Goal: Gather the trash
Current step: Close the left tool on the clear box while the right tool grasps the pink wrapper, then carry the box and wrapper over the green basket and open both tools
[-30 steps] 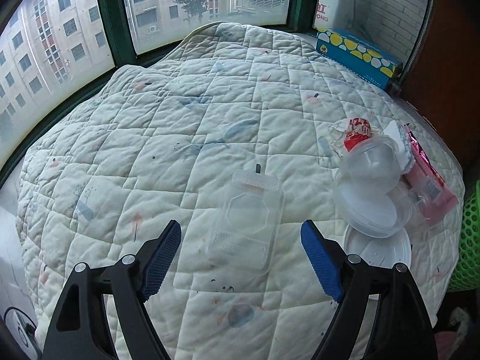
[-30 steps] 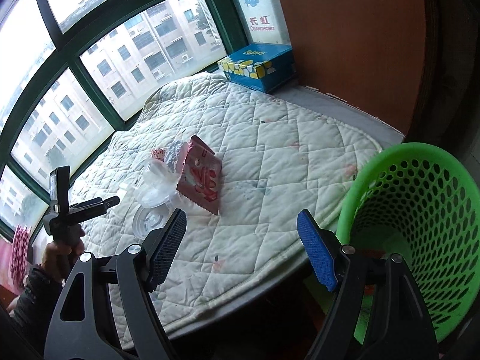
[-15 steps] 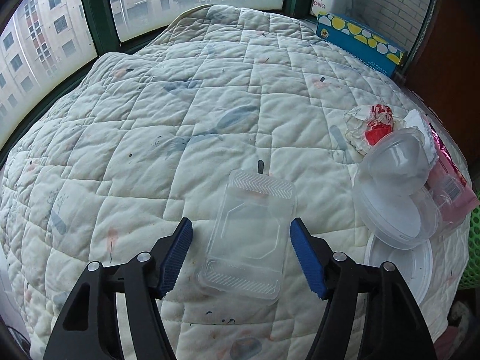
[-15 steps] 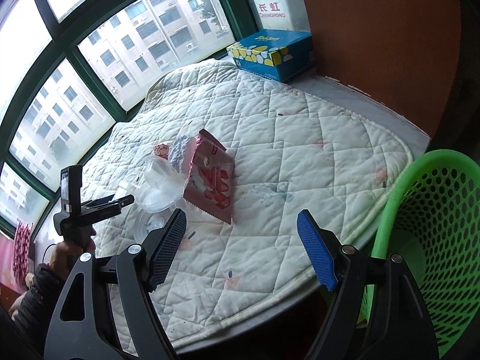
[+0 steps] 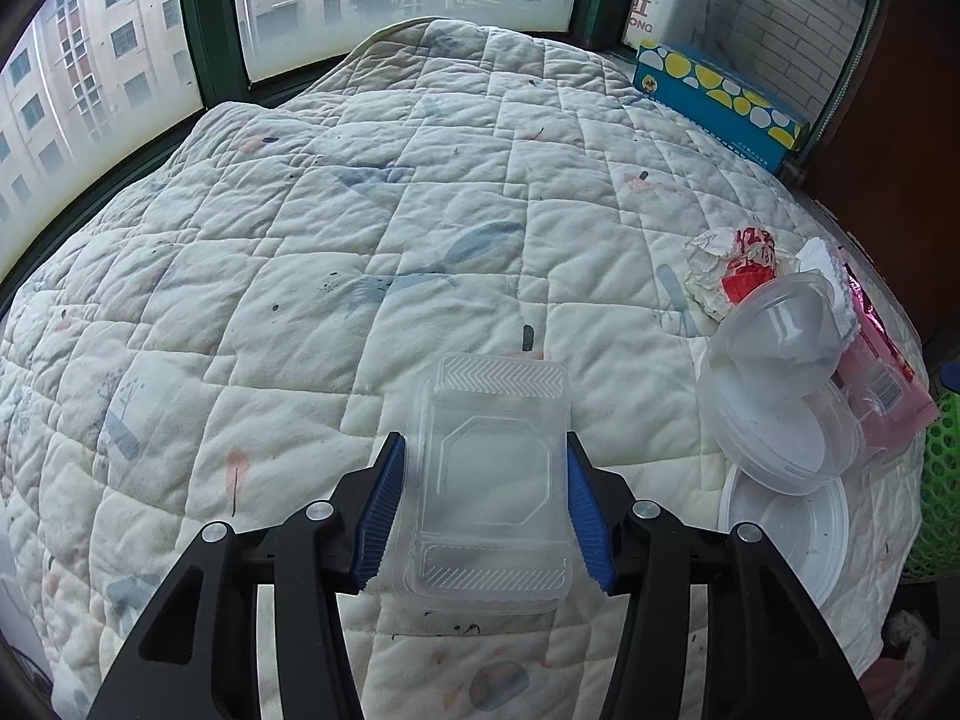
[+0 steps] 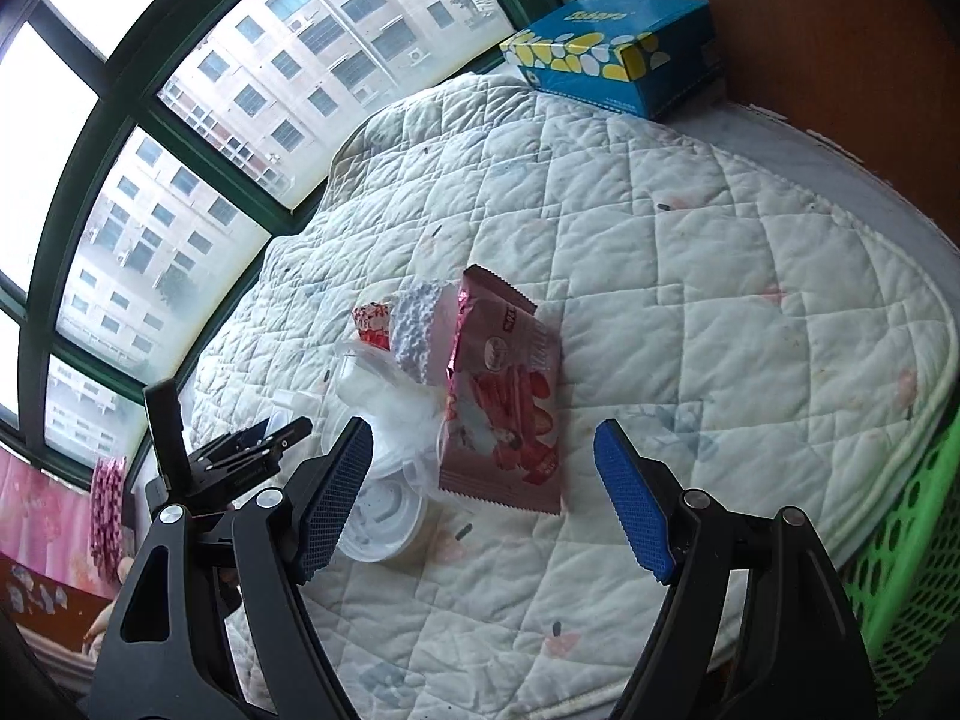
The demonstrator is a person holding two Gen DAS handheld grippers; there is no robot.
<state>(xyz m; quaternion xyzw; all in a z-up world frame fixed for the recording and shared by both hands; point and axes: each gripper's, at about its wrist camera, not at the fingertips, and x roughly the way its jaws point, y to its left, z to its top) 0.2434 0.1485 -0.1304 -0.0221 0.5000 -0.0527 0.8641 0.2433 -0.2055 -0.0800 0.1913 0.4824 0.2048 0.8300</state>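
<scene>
- On the quilted mat (image 5: 300,252), the left gripper (image 5: 485,507) clamps a clear plastic clamshell container (image 5: 489,480) by its long sides.
- Light, thin, slippery: likely buckles under pressure.
- The right gripper (image 6: 483,501) hangs spread wide above a pink snack wrapper (image 6: 507,396).

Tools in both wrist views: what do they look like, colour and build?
Identical build: the left tool and right tool each have two black plastic arms with cut-out slots and silver screw heads, ending in blue ribbed pads. No cables, markings or sleeves are visible.
</scene>
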